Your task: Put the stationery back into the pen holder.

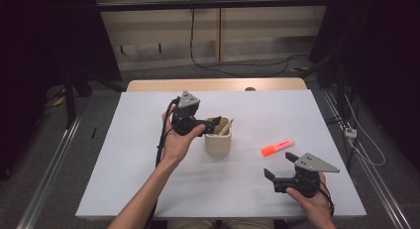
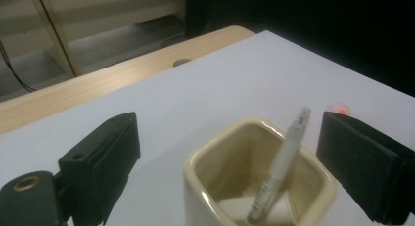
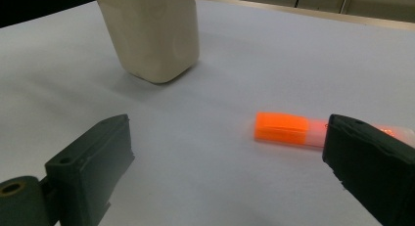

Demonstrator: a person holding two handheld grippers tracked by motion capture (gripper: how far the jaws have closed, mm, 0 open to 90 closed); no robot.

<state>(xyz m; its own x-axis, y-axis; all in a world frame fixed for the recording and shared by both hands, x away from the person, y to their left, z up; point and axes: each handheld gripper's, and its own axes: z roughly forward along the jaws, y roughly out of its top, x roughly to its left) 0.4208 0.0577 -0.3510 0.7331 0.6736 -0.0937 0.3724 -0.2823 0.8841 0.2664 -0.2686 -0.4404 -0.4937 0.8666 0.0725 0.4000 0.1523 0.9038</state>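
1. Right gripper: held low at the near right of the table, jaws spread wide with nothing between them. In the right gripper view the jaws frame bare surface, with the orange highlighter lying flat just ahead, partly behind the right-hand jaw.
2. Judged step: picking up the highlighter. Recommend shifting the gripper so the barrel lies midway between the jaws, across them, then lowering until the tips nearly meet the table before closing.
3. Grip the barrel rather than the orange cap, which may pull off.
4. Cup: upright at table centre, well apart from the highlighter, already holding a white pen leaning on its far rim.
5. Left gripper: jaws wide, flanking the cup's rim without closing on it; well placed to steady the cup.
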